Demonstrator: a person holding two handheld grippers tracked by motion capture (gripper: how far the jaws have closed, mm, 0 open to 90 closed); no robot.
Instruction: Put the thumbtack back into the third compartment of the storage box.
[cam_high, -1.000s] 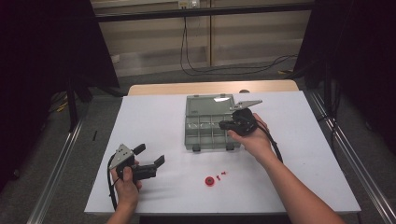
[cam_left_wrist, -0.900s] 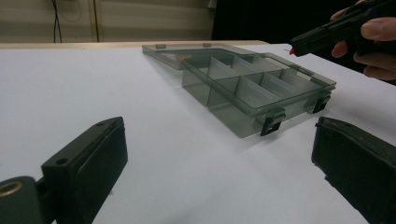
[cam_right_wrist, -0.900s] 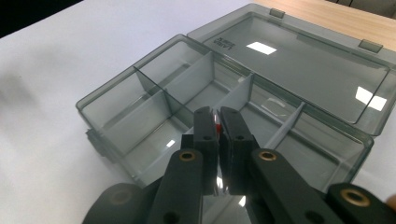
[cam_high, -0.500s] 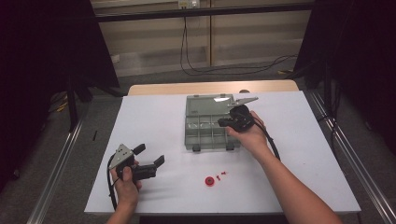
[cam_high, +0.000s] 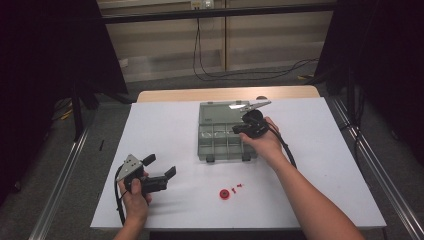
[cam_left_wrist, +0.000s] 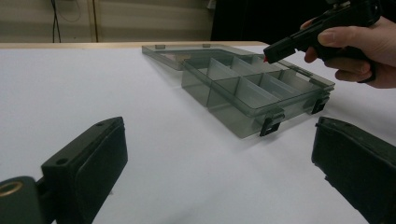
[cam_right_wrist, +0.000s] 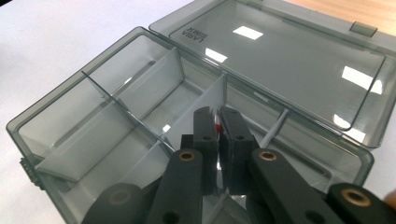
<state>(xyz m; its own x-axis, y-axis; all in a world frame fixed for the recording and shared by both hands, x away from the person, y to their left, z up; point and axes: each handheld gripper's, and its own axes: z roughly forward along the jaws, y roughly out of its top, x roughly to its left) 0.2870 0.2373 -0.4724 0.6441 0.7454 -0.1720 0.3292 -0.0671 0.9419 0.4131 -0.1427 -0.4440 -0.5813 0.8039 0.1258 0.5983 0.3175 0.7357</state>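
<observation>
One hand-held gripper (cam_high: 239, 129) holds a red piece (cam_right_wrist: 216, 127) over the box (cam_high: 220, 150).

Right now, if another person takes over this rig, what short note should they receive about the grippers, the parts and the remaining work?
Right gripper: jaws shut on a small red part, held over the open smoky-grey plastic compartment box.
Left gripper: jaws open, holding nothing, near the table's front-left.
On the white table: a round red piece and a few tiny red pieces lie in front of the box.
Done: one part picked up. Compartments look empty.
Left: likely drop this part into a compartment, then fetch the rest.
</observation>
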